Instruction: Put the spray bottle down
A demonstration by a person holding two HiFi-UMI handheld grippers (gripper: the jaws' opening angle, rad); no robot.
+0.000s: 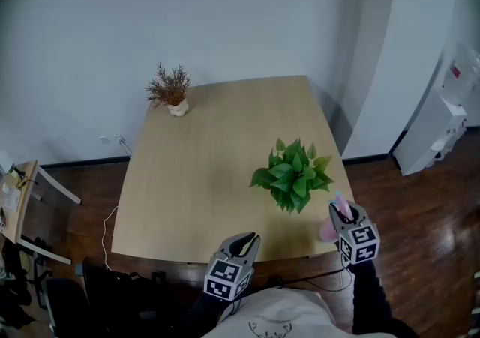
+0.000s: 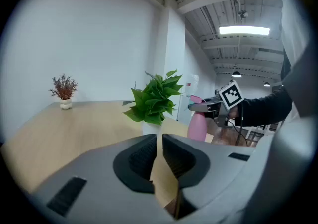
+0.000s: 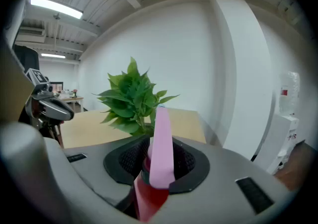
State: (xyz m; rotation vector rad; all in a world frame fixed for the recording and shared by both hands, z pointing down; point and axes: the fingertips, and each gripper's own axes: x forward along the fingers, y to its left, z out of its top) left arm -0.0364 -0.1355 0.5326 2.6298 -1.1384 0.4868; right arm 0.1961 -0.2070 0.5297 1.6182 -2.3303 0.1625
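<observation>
a: two grippers at the bottom of the head view. what is each claw doing?

b: the left gripper point(image 2: 159, 154) has its jaws drawn almost together. only a thin slit shows between the pads, with nothing in it. the right gripper point(image 1: 343, 211) is pinching the pink spray bottle point(image 3: 160, 141) by its top. the pink head sticks up between the jaws, with a red part just under it.

a: where does the bottle sit in the frame?

b: lower right of the head view, at the near right corner of the wooden table point(image 1: 195, 179), its body below the jaws. i cannot tell whether its base touches the tabletop. in the left gripper view that gripper's own body covers the bottom of the bottle.

a: and beyond it?

b: just above the bottle in the head view stands a leafy green plant point(image 1: 292, 175) in a white pot, near the bottle but apart from it. further on, at the table's far corner toward the upper left, there is a small dried brown plant point(image 1: 169, 88) in a pale pot.

a: anything off the table?

b: a thin white cable point(image 1: 107, 228) hangs by the table's left edge. a white appliance point(image 1: 442, 115) stands at the right edge of the frame, and a plain white wall point(image 1: 225, 14) fills the top.
</observation>
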